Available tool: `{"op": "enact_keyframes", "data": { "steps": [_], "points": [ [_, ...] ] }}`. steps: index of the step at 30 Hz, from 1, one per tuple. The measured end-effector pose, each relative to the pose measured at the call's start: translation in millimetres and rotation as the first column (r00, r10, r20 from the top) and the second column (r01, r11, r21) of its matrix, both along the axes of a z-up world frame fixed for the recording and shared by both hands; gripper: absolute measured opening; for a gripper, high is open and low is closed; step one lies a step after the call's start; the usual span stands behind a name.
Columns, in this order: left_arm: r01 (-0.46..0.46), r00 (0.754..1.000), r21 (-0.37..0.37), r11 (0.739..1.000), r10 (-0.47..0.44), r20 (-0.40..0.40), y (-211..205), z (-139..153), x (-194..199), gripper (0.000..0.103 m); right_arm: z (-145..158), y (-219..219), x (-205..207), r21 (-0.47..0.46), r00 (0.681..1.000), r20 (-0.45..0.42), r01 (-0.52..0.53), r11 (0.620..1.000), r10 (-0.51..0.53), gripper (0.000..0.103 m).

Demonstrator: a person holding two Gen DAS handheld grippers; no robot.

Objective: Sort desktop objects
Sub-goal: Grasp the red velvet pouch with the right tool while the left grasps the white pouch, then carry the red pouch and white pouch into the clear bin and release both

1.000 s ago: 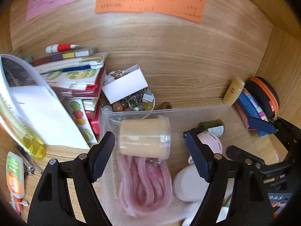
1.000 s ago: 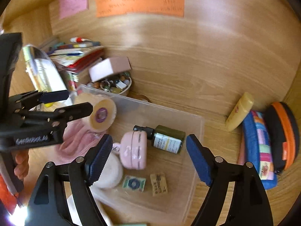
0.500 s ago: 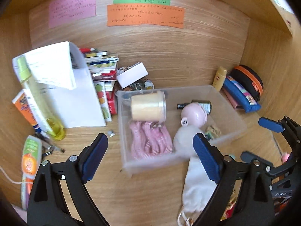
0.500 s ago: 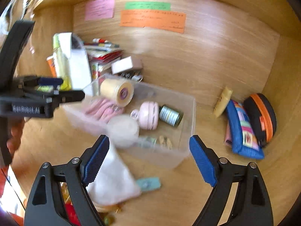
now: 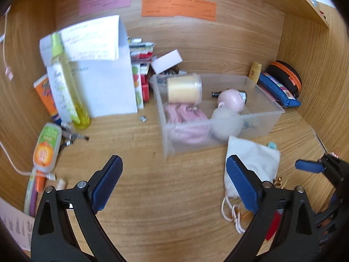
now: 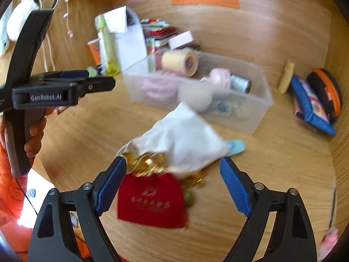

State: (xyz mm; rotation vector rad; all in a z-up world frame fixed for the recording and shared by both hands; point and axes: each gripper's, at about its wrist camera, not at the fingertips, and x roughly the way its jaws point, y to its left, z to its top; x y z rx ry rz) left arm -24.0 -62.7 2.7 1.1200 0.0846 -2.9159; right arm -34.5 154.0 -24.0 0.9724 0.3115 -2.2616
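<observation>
Our left gripper (image 5: 173, 182) reads "GenRobot.AI"; its jaws have just been opening and stand apart over bare wooden surface (image 5: 152, 196). The right gripper (image 6: 172, 183) gapes, unclamped, above a red gold-lettered pouch (image 6: 150, 200). The clear plastic bin (image 5: 220, 137) sits at twelve o'clock.

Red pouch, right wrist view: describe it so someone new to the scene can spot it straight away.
Find the clear plastic bin in the middle of the wooden desk, then the white cloth bag lying in front of it. The red pouch lies just nearer the camera, between the open right gripper's blue pads. It is the only red fabric item, with gold lettering and gold trinkets at its top edge.
</observation>
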Motion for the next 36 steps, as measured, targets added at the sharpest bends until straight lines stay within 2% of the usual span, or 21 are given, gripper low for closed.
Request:
{"op": "enact_keyframes", "data": {
  "steps": [7, 9, 11, 12, 14, 16, 20, 23, 29, 36],
  "points": [
    [-0.023, 0.999, 0.035, 0.999, 0.022, 0.027, -12, -12, 17, 0.097, -18, -21, 3, 0.034, 1.0, 0.01, 0.014, 0.999, -0.015, 0.083],
    [-0.03, 0.999, 0.039, 0.999, 0.029, 0.027, -14, -13, 22, 0.097, -21, -24, 1, 0.023, 1.0, 0.026, 0.01, 1.0, -0.011, 0.077],
    [-0.034, 0.999, 0.051, 0.998, 0.032, 0.029, -16, -15, 25, 0.097, -24, -26, -1, 0.029, 0.999, 0.035, 0.005, 1.0, -0.006, 0.065],
    [-0.033, 0.999, 0.054, 0.998, 0.031, 0.032, -16, -15, 26, 0.097, -27, -28, -2, 0.041, 0.999, 0.036, 0.007, 0.999, -0.009, 0.063],
    [-0.032, 0.999, 0.057, 0.998, 0.03, 0.036, -17, -17, 25, 0.097, -29, -29, -3, 0.045, 0.999, 0.033, 0.009, 0.999, -0.01, 0.048],
    [-0.025, 0.999, 0.066, 0.997, 0.022, 0.045, -16, -19, 22, 0.097, -27, -29, -3, 0.042, 1.0, 0.029, -0.003, 0.999, 0.002, 0.037],
    [-0.005, 0.999, 0.082, 0.997, 0.001, 0.054, -8, -19, 16, 0.097, -17, -22, 3, 0.013, 1.0, 0.016, -0.013, 1.0, 0.012, 0.022],
    [0.012, 0.998, 0.083, 0.997, -0.017, 0.053, 1, -16, 11, 0.097, -7, -10, 3, -0.028, 1.0, 0.006, 0.004, 1.0, -0.003, 0.017],
    [0.058, 0.996, 0.079, 0.995, -0.063, 0.069, 28, -14, -2, 0.097, 17, 20, 1, -0.111, 0.999, -0.015, 0.045, 0.993, -0.047, 0.016],
    [0.14, 0.98, 0.065, 0.988, -0.148, 0.132, 65, -22, -23, 0.097, 35, 69, -15, -0.157, 0.981, -0.071, 0.165, 0.974, -0.178, 0.016]
  ]
}}
